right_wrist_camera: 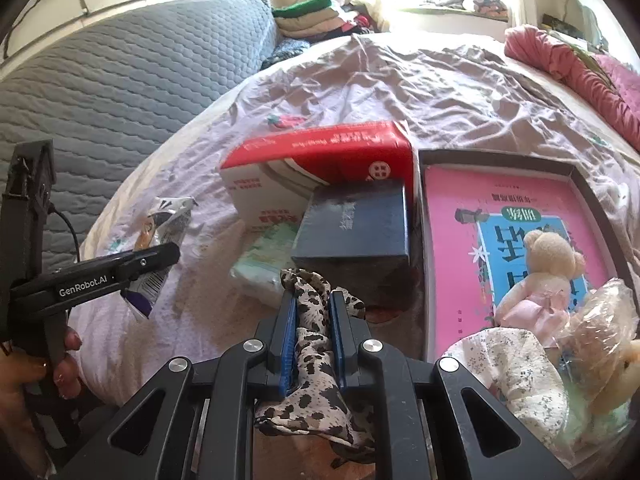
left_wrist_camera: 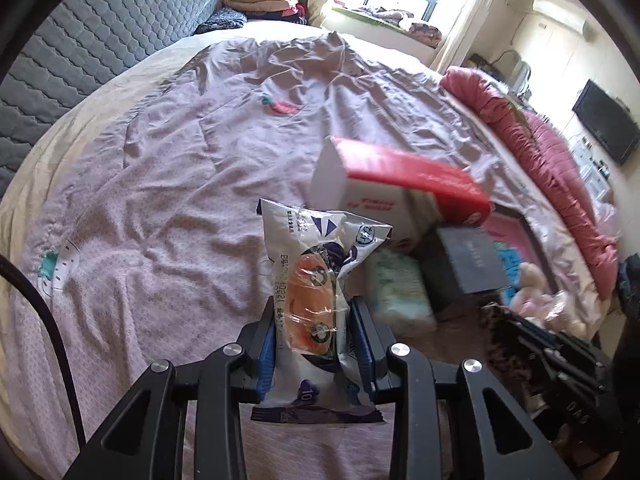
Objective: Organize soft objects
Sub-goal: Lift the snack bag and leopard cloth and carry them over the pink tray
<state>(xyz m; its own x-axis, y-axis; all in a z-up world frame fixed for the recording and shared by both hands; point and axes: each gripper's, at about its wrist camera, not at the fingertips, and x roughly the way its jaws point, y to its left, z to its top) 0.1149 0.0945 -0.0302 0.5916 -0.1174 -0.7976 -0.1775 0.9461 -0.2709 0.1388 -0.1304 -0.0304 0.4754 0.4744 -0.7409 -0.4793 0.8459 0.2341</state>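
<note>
My left gripper [left_wrist_camera: 316, 312] is shut on a white plastic snack packet [left_wrist_camera: 320, 264] with an orange item inside, held above the bed. It also shows in the right wrist view [right_wrist_camera: 160, 248] at the left, with the packet [right_wrist_camera: 164, 220]. My right gripper [right_wrist_camera: 312, 308] is shut on a leopard-print cloth [right_wrist_camera: 308, 344] that hangs between the fingers. A teddy bear in a pink dress [right_wrist_camera: 544, 280], a floral white cloth [right_wrist_camera: 516, 368] and a bagged plush [right_wrist_camera: 604, 344] lie in the dark tray [right_wrist_camera: 592, 184] lined with a pink book.
A red-and-white box [right_wrist_camera: 320, 168], a dark blue box [right_wrist_camera: 360, 232] and a pale green tissue pack [right_wrist_camera: 264, 264] sit on the wrinkled lilac bedsheet [left_wrist_camera: 180, 168]. A grey quilted headboard [right_wrist_camera: 120, 92] stands at the left, a pink quilt [left_wrist_camera: 540, 148] at the right.
</note>
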